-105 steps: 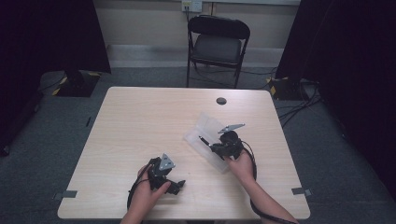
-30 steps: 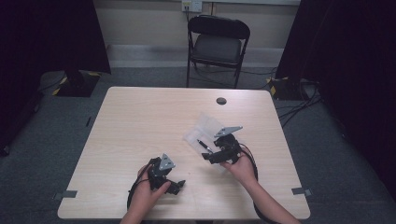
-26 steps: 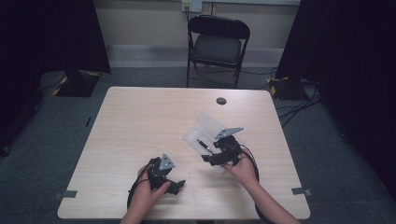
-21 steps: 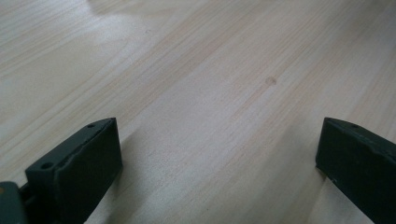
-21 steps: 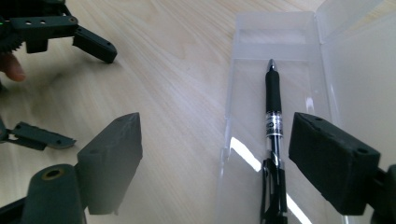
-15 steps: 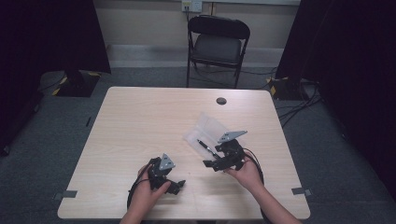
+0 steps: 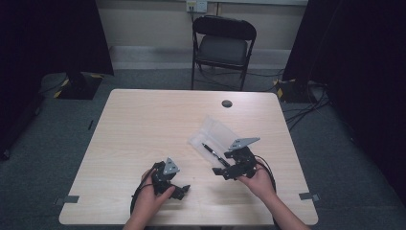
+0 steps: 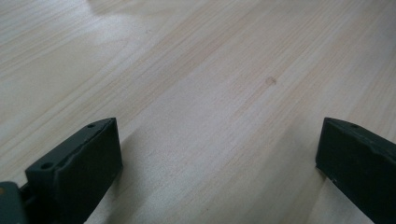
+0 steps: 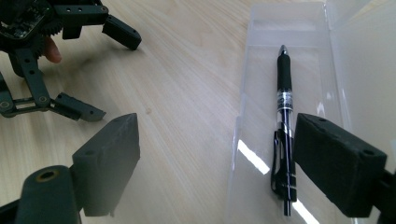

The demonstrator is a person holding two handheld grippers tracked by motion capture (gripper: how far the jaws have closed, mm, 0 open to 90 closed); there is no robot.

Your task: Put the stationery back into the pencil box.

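Pen: lying flat in the open clear case on the worktop, right of centre — tip end toward the far side in the right gripper view, clip end near.

Risk, case: it looks light and unsecured, so it could be pushed along the worktop if a jaw were brought down on its near wall instead of inside it.

Risk, pen: it could roll against the case wall if it were touched by one jaw before the other, and a pinch would then be missed.

Risk, lid: the raised clear flap at the right could be caught by the right-hand jaw and the case tipped.

Right gripper: jaws set wide, having just been opening — nothing is clamped. The pen is seen just inside the right-hand jaw, apart from it as far as can be told.

Left gripper: jaws spread wide over bare wood near the front edge, nothing between them. It is seen low over the worktop in the high view.
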